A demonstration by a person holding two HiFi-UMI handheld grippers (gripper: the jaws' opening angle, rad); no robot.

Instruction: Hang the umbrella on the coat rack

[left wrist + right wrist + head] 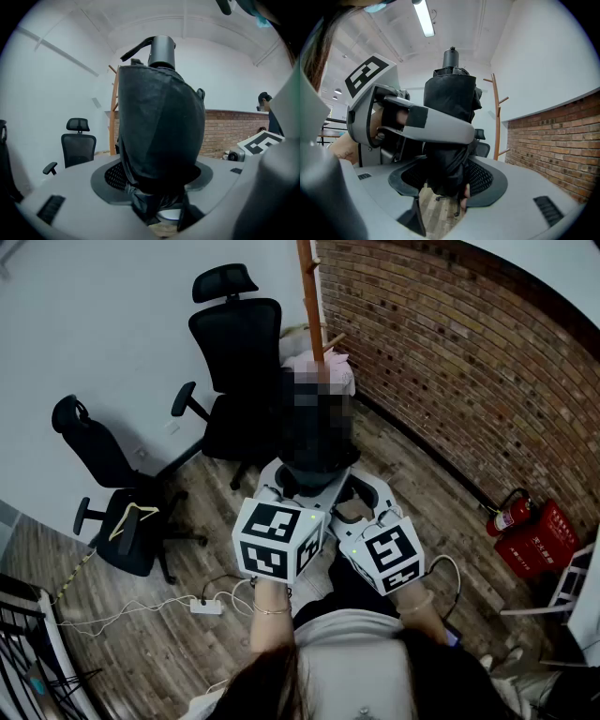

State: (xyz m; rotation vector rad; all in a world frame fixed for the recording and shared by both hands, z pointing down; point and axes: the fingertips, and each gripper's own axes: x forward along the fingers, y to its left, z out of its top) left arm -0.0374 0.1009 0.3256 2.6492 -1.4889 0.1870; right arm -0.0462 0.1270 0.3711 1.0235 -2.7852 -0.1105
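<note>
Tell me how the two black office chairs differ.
The left chair has a pale hanger lying on its seat; the far chair shows none on its seat. The far chair stands next to the coat rack; the left chair stands apart from it. Both are black, with headrests and armrests.
</note>
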